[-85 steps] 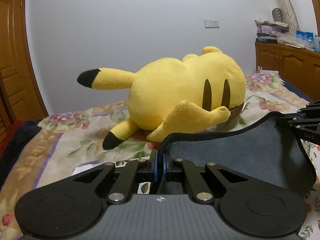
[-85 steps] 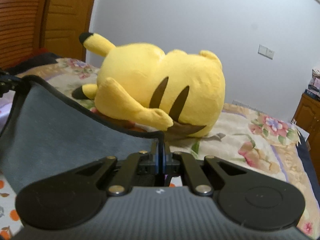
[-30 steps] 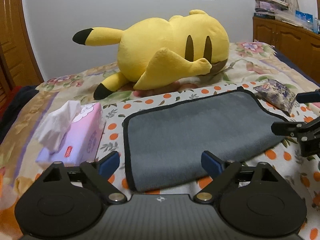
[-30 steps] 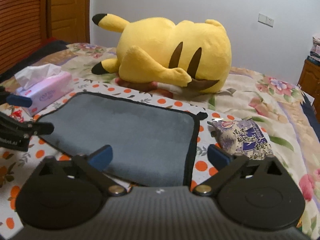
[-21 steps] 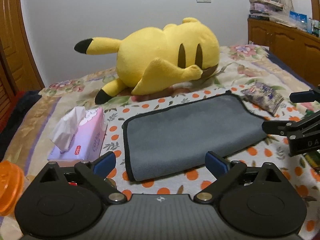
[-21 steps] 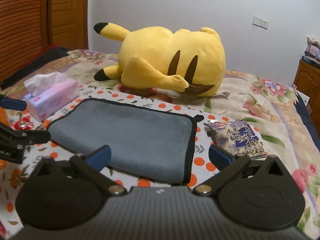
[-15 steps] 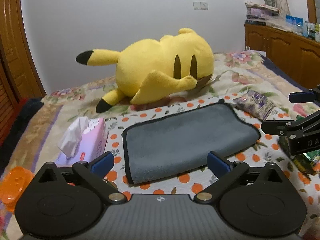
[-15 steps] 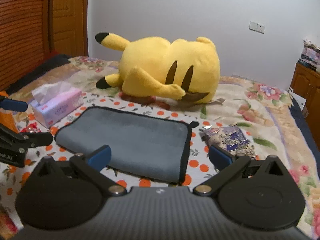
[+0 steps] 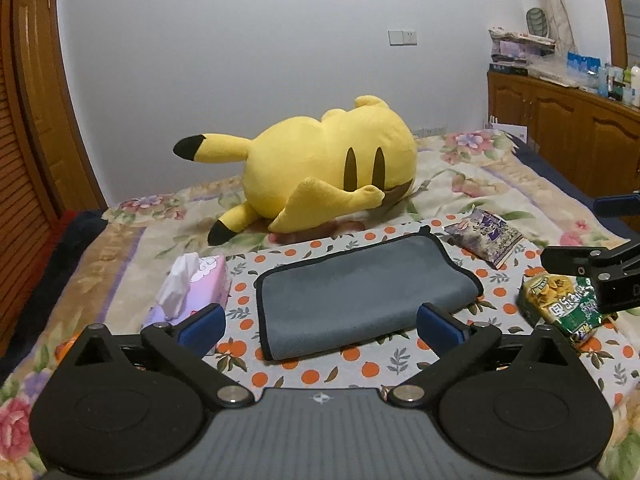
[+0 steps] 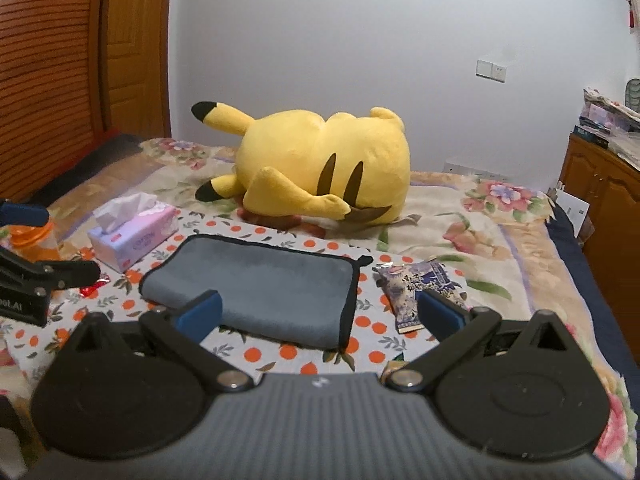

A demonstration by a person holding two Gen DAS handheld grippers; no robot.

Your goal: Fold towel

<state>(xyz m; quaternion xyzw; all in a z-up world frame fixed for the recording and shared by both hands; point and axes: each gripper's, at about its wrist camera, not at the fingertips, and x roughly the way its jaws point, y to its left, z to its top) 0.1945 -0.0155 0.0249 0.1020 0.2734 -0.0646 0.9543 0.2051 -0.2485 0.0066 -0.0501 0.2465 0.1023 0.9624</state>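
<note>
Grey microfibre with a black bound edge: the towel (image 9: 366, 294) lies flat on the orange-dotted cloth (image 9: 360, 364) spread over the bed, doubled over so that its rounded fold runs along the near side and its bound edges meet at the far side, close to the yellow plush toy (image 9: 320, 168). Neither tool touches it. The left gripper (image 9: 320, 326) hangs above the near edge with its blue-tipped fingers (image 9: 202, 326) spread wide and nothing between them; the right gripper (image 10: 320, 314) is likewise wide apart and empty, set off from the towel's right-hand side. Judgement: one fold appears complete and released, and the step in hand is either a pause to assess or the set-up for a second fold across the short axis. If a further fold is intended, the next move calls for each gripper to descend to an end of the towel, pinch both layers together at the corners, and carry one short edge over to the other without dragging the lower layer. Hazards noted: a pink tissue box (image 9: 192, 292) stands just beside the towel's left end, a purple snack packet (image 10: 418, 290) lies just beside its right end, and a green packet (image 9: 560, 308) sits nearer the right gripper; any of these could be swept aside.
</note>
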